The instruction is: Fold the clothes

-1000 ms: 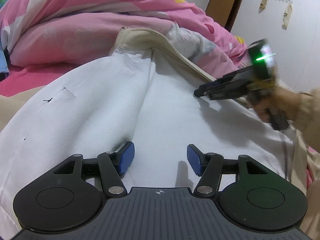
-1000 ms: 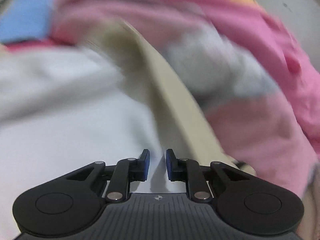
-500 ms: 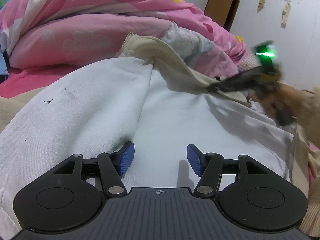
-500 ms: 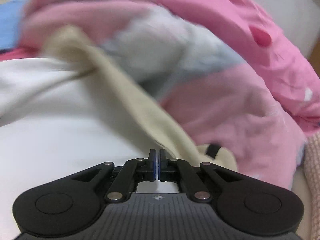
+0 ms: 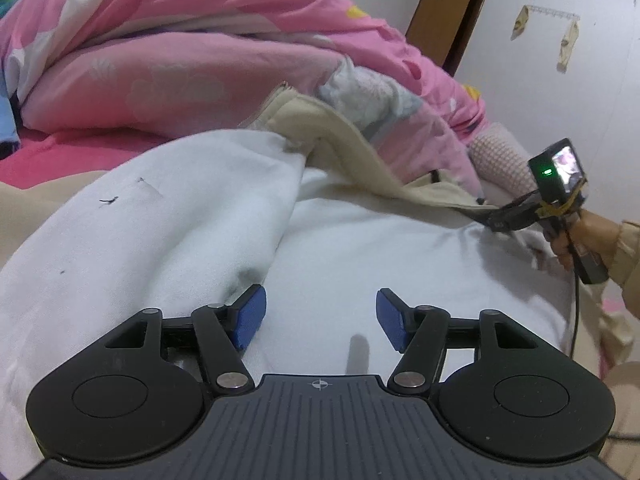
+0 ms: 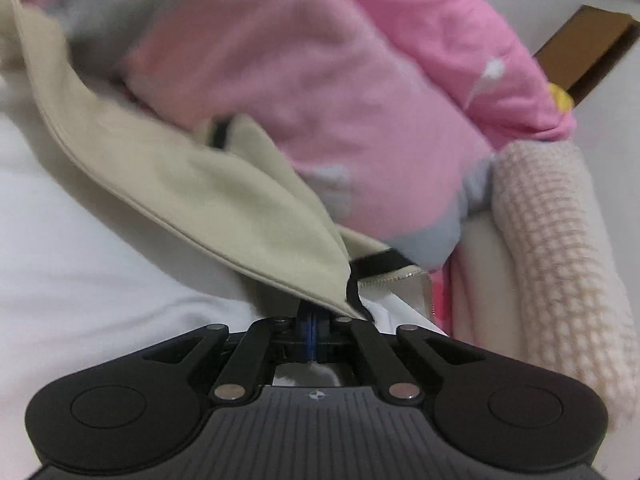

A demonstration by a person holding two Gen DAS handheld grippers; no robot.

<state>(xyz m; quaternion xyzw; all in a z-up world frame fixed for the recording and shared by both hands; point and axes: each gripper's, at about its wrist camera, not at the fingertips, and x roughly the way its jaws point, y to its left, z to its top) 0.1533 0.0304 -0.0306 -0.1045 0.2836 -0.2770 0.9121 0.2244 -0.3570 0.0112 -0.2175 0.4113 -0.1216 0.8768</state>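
Observation:
A beige jacket with a white lining lies spread open on the bed. The white lining [image 5: 380,248] fills the middle of the left wrist view, with a thick fold [image 5: 180,216] on the left. My left gripper [image 5: 318,320] hovers open just above the lining, its blue pads empty. The beige front edge [image 5: 360,160] of the jacket stretches from the collar to my right gripper [image 5: 486,220], which a hand holds at the right. In the right wrist view that gripper [image 6: 314,318] is shut on the beige edge [image 6: 224,200], pulling it taut over the lining [image 6: 80,248].
A bunched pink quilt [image 5: 192,60] rises behind the jacket, also filling the right wrist view's pink quilt [image 6: 340,80]. A pale knitted blanket [image 6: 560,248] lies at the right. A white wall and brown door [image 5: 448,20] stand beyond the bed.
My right gripper closed on the jacket's beige edge and drew it out to the right, lifting it off the lining. The left gripper stayed open in place.

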